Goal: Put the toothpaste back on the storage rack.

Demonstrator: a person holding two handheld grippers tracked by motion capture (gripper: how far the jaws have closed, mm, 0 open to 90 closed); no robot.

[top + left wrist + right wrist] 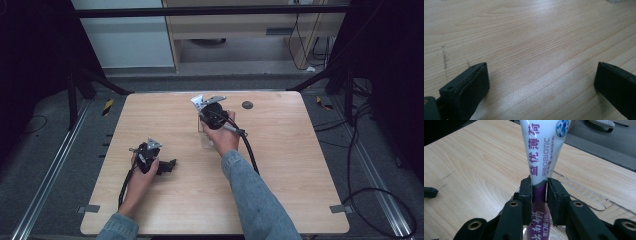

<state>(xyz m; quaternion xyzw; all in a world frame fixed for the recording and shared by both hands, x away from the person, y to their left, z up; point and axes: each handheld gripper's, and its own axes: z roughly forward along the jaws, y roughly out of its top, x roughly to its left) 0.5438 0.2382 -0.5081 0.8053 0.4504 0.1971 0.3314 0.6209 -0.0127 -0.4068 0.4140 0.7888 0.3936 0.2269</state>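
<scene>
While the right hand-held gripper (539, 195) is already clamped on the toothpaste tube (543, 150) above the far bench (165, 200), the left hand-held gripper (541, 82), jaws apart, rests near, so placing seems left.

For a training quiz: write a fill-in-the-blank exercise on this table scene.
1. The right gripper is shut on a white and purple ____.
2. The left gripper rests on the light wooden table with its jaws ____.
3. A small round dark disc lies on the ____.

Missing words: tube; open; table
</scene>
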